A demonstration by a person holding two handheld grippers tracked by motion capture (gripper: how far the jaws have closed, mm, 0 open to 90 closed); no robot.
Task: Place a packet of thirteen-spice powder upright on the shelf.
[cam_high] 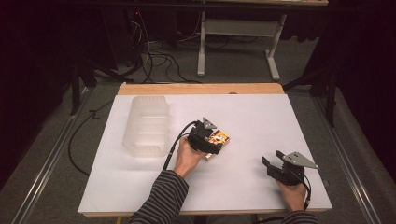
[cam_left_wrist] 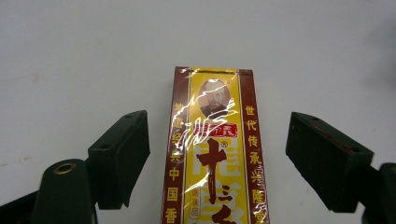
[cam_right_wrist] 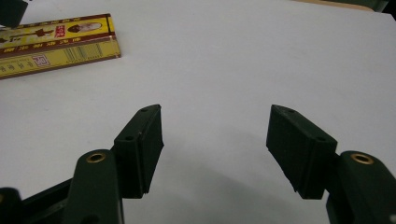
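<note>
So the left gripper [cam_left_wrist: 217,154] sits right over the yellow-and-maroon box [cam_left_wrist: 215,154], which lies flat near the middle of the tabletop [cam_high: 261,116], and its jaws are spread wide on either side of the box without touching it. Toward the left edge there's a clear plastic container [cam_high: 145,125], near the box but apart from it. The right gripper [cam_right_wrist: 215,140] hangs by the front right corner with its jaws apart, nothing between them.

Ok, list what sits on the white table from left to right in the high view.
Clear plastic container → left hand-held gripper over the yellow and red box → right hand-held gripper.
</note>
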